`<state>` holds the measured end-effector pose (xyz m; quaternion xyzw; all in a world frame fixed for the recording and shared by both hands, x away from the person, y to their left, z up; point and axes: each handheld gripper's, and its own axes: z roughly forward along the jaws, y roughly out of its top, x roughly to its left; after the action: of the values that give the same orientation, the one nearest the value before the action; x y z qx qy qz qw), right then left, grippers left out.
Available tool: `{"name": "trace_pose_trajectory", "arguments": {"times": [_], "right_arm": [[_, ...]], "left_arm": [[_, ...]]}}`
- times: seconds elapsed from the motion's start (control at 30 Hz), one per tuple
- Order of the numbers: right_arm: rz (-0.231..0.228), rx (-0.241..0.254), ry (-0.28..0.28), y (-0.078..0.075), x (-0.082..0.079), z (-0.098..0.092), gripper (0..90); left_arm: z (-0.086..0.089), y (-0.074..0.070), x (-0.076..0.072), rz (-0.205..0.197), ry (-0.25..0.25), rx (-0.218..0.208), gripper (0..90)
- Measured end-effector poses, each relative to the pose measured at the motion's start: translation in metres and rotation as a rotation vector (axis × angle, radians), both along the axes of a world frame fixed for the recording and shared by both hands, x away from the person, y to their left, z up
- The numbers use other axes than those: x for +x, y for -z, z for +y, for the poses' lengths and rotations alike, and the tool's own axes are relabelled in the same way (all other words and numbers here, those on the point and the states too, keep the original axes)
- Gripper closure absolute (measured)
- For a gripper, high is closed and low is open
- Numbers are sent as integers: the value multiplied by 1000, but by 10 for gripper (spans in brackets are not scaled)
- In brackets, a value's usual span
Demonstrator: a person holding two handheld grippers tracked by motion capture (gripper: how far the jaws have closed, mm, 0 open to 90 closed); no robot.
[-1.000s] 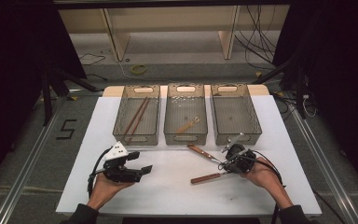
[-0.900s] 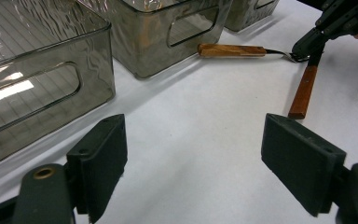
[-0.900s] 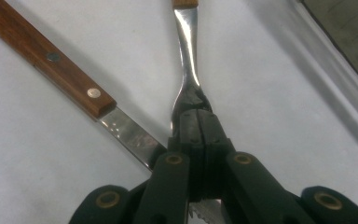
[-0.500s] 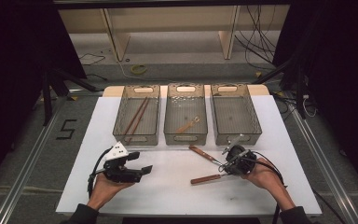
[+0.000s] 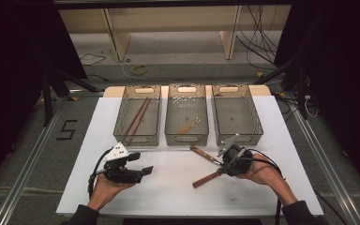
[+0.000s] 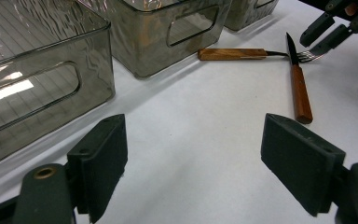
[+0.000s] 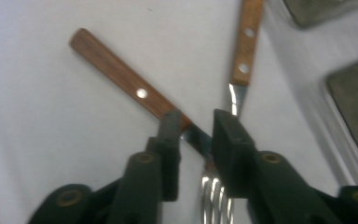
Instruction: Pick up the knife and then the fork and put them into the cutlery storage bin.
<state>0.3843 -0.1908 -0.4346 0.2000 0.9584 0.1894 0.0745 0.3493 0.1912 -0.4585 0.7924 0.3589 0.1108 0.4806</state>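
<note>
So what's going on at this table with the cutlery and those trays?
A person sits at a white table with a gripper in each hand, apparently sorting cutlery into three clear bins. The right gripper is down over a wooden-handled knife and fork lying crossed on the table; its jaws have just been opening, with the knife's blade between them, not clamped. The left gripper waits open above bare table. Chopsticks already lie in the left bin, and a small utensil in the middle one.
</note>
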Motion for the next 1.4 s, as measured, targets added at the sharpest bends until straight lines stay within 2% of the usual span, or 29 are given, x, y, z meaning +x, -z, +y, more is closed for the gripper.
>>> {"name": "trace_pose_trajectory", "arguments": {"times": [0.03,0.2,0.33,0.43,0.63,0.87,1.2,1.3,1.4], "right_arm": [[1,2,-35,0,0,3,673],[5,-18,-137,3,-1,16,513],[16,-66,-193,9,-2,25,452],[12,-97,-224,11,-2,30,442],[12,-145,-275,15,2,36,453],[21,-186,-299,21,4,40,511],[81,-203,-338,22,9,44,644],[82,-224,-356,22,9,46,667],[84,-224,-369,22,8,47,703]], "left_arm": [[0,0,0,0,1,-1,220],[1,0,0,-1,0,-2,220],[1,0,0,-2,0,-2,220],[1,0,0,-1,-1,-2,220],[1,0,0,0,-1,-5,221],[1,0,0,2,1,-4,221],[1,0,0,0,1,-4,222],[1,0,0,1,2,-4,222],[1,0,0,1,4,-3,222]]}}
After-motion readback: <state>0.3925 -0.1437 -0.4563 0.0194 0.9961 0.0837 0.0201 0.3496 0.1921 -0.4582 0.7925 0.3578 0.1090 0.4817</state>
